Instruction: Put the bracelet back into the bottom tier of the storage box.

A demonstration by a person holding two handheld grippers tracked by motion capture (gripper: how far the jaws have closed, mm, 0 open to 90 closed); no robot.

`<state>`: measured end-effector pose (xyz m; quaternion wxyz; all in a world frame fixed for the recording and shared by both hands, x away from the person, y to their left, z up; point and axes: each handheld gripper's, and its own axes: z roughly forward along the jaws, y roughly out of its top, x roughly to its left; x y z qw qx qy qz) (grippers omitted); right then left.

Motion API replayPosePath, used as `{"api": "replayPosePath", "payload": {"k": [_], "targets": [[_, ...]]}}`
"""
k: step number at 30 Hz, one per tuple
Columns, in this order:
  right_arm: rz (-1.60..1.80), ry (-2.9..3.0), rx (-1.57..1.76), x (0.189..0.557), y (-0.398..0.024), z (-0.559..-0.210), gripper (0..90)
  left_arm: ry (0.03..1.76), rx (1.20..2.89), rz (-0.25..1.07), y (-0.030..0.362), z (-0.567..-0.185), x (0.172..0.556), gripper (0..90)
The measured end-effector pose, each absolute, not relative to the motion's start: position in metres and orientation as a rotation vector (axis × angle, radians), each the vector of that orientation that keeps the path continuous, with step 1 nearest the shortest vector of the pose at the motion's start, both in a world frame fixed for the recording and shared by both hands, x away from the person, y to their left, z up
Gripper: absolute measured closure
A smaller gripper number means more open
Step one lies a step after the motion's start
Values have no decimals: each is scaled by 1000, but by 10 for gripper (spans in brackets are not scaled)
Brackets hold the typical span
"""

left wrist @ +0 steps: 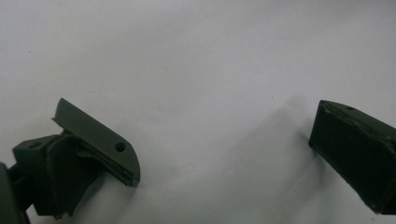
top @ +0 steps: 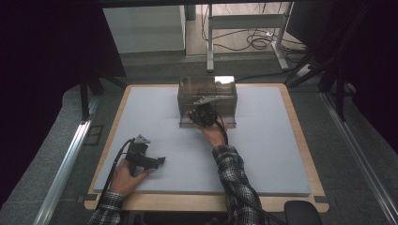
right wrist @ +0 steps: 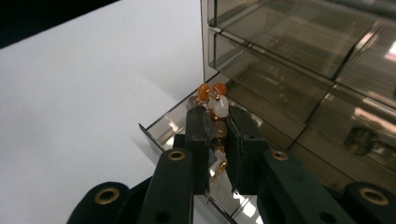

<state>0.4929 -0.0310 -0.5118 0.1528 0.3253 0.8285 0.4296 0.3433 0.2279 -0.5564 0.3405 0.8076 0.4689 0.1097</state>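
A smoky clear drawer cabinet (top: 207, 96) stands at the far middle of the white mat (top: 263, 150). Its bottom drawer (right wrist: 164, 128) is pulled out. My right gripper (right wrist: 217, 122) hangs over that open drawer, shut on a string of orange, white and clear beads (right wrist: 212, 100), whose gold chain dangles between the jaws. In the high view the right gripper (top: 203, 116) sits at the cabinet's front. My left gripper (top: 160, 161) rests low at the near left of the mat, and in its own view the left gripper (left wrist: 224, 158) stands open with only bare mat between its jaws.
The mat lies on a wooden tabletop (top: 300, 117). A metal rail (top: 65, 164) runs along the left side. Desk legs and loose cables (top: 256, 40) lie on the floor beyond the table.
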Motion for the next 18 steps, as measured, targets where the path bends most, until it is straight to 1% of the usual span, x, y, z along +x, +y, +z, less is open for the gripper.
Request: {"api": "replayPosePath", "payload": {"k": [6, 8, 12, 16, 18], "targets": [[1142, 2392, 931, 495, -25, -519, 767, 1220, 2101, 286, 228, -556, 343, 0], [1149, 2379, 934, 495, -25, -519, 709, 1220, 2101, 286, 228, -556, 343, 0], [1162, 2366, 939, 494, -26, -514, 686, 1220, 2102, 286, 228, -556, 343, 0], [1180, 2372, 920, 491, -26, -507, 635, 1220, 2102, 286, 228, -556, 343, 0], [1181, 2375, 914, 490, -26, -506, 624, 1220, 2102, 287, 228, -556, 343, 0]]}}
